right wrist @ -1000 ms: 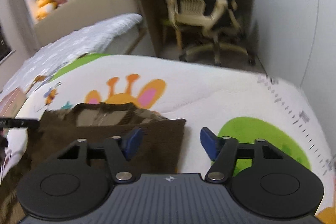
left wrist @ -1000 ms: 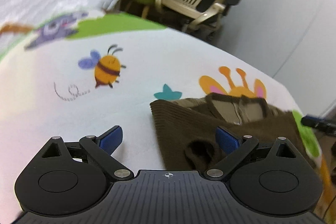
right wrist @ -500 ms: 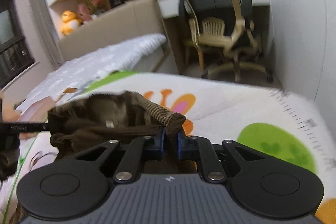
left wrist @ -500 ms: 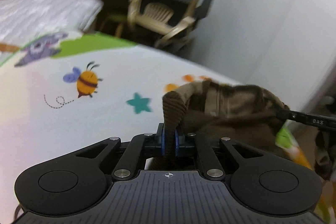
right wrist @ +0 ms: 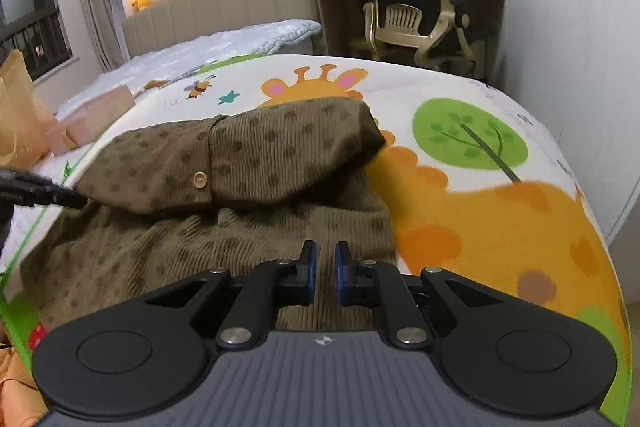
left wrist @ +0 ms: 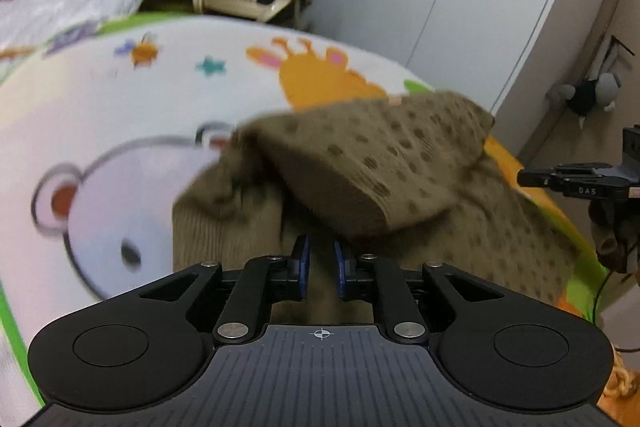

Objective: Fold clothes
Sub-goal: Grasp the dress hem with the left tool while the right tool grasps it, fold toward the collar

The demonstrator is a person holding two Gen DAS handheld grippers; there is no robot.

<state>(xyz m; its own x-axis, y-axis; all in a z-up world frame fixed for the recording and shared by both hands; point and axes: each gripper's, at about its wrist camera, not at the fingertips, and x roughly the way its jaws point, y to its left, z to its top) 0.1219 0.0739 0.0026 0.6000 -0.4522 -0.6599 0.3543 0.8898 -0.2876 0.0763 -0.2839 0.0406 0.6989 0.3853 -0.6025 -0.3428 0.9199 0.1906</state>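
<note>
With its top edge already folded over just ahead of both grippers' parting, empty fingers (left wrist: 305, 259), the brown garment (right wrist: 224, 195) awaited further folds.

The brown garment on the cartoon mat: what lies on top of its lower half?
The brown garment has its own upper part folded down over it, button showing. Whatever is under that flap is covered; around it lies the mat.

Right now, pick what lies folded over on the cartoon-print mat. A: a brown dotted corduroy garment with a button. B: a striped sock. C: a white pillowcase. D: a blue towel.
A: the brown dotted corduroy garment, its button showing, lies doubled over on the mat.
</note>
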